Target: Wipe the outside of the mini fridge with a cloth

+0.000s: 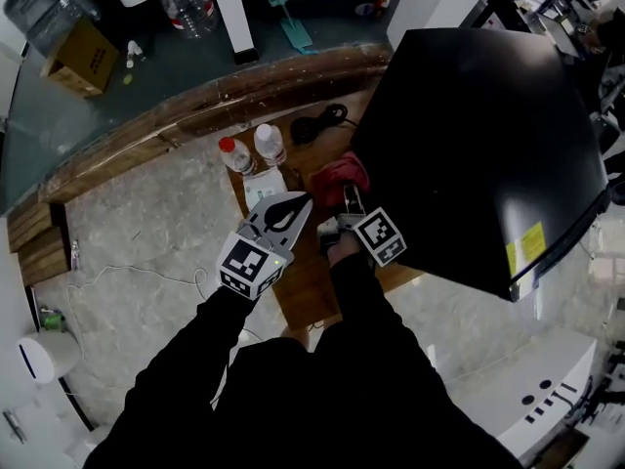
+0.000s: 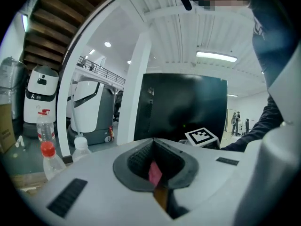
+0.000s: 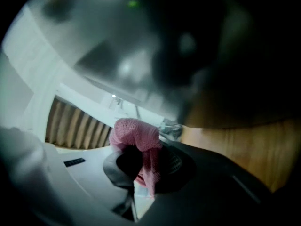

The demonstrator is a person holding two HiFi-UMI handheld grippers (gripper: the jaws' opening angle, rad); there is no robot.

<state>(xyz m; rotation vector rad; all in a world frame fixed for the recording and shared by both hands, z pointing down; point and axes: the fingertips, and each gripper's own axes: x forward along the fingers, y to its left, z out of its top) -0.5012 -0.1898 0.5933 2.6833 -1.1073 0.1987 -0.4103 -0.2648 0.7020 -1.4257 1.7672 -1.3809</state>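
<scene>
Pink cloth [image 3: 136, 133] clamped in the right tool [image 3: 141, 168] beside the mini fridge [image 1: 488, 145]
The left tool [image 2: 154, 168] is closed, empty; the fridge is set at the surface's [image 1: 301, 286] right edge. The cloth could be dragged loose by hard rubbing.

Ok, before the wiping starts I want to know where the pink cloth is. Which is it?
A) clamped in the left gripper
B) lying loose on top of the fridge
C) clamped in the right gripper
C: the pink cloth sits clamped between the jaws of the right gripper, as its own view shows.
</scene>
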